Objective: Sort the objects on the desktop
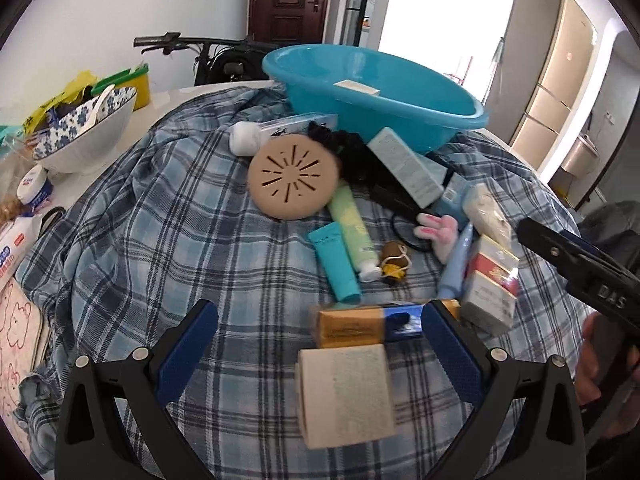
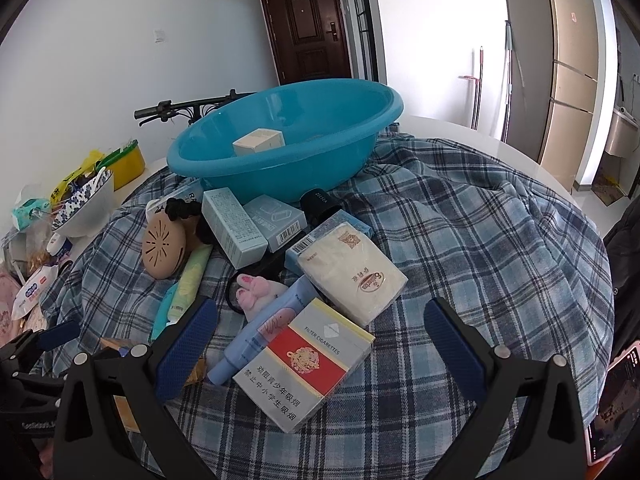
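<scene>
Fingers of the left claw point(image 1: 318, 334) stand wide apart at the bottom of the left wrist view, with a beige box point(image 1: 346, 394) low between them, gripped by neither. Just above it lies an orange and blue box point(image 1: 360, 324), its right end against the right finger's tip.

In the right wrist view the right claw point(image 2: 320, 334) is likewise spread open, and a red and white cigarette pack point(image 2: 306, 362) lies between its fingers, untouched. A light blue tube point(image 2: 260, 330) rests against the pack's left edge, and a cream tissue pack point(image 2: 352, 270) sits just above it. Left of the tube is a pink plush toy point(image 2: 254, 290).

Higher in the frame, toward the middle, a pale teal carton point(image 2: 232, 226) leans over a flatter blue box point(image 2: 276, 220), with a round tan disc point(image 2: 164, 244) to their left and a green tube point(image 2: 192, 280) below the disc. All of it rests on a blue plaid cloth point(image 2: 460, 240) covering the desk.

Farther up, in the centre, a turquoise basin point(image 2: 288, 136) sits on the cloth with one small white box point(image 2: 258, 142) inside. At the left edge, off the cloth, stands a blue-patterned bowl point(image 2: 86, 204) among packets. A dark brown door point(image 2: 308, 24) fills the upper middle.
</scene>
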`<state>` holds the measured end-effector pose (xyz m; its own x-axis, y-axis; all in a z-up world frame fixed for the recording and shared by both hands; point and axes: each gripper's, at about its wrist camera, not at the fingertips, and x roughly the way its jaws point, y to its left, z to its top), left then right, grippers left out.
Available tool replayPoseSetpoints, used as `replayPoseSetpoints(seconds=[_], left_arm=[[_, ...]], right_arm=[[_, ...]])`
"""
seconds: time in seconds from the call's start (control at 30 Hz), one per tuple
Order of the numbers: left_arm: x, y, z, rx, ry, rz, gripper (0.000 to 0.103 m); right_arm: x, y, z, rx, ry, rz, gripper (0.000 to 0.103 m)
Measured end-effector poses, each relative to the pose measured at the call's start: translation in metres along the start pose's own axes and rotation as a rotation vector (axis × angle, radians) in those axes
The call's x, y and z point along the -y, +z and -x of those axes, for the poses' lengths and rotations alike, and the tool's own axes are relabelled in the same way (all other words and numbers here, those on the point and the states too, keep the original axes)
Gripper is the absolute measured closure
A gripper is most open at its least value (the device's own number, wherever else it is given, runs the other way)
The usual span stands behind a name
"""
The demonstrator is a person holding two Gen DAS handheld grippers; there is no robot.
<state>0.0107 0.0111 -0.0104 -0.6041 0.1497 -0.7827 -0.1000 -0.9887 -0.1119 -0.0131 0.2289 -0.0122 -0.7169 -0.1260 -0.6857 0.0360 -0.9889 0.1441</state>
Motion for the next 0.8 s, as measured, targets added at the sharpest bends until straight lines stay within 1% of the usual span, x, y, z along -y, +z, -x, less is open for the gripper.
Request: replayPoseSetpoints(seconds=[0.07, 0.17, 0.4, 0.47, 0.57, 0.8], left_arm=[[0.004, -0.001, 0.001, -0.003, -0.011, -0.008, 0.0], [0.012, -0.003, 0.001, -0.014, -0.047, -0.018, 0.0], [0.034, -0.005, -0.007, -0.043, -0.103, -0.075, 0.0], [0.037, -0.004, -0.01, -0.041, -0.088, -0.083, 0.0], [0.036, -0.001, -0.017, -0.051, -0.099, -0.064, 0.0], [0.034, 0.005, -0.029, -0.046, -0.057, -0.058, 0.0]], right_arm=[[0.0, 0.0, 0.0, 0.001, 0.0, -0.001, 0.0], [0.002, 0.0, 0.0, -0.001, 0.0, -0.007, 0.0], [0.008, -0.001, -0.001, -0.004, -0.007, -0.016, 0.0], [0.011, -0.001, -0.001, -0.005, -0.011, -0.022, 0.0], [0.017, -0.001, -0.001, -0.006, -0.019, -0.033, 0.0], [0.024, -0.001, -0.001, -0.006, -0.029, -0.051, 0.0]])
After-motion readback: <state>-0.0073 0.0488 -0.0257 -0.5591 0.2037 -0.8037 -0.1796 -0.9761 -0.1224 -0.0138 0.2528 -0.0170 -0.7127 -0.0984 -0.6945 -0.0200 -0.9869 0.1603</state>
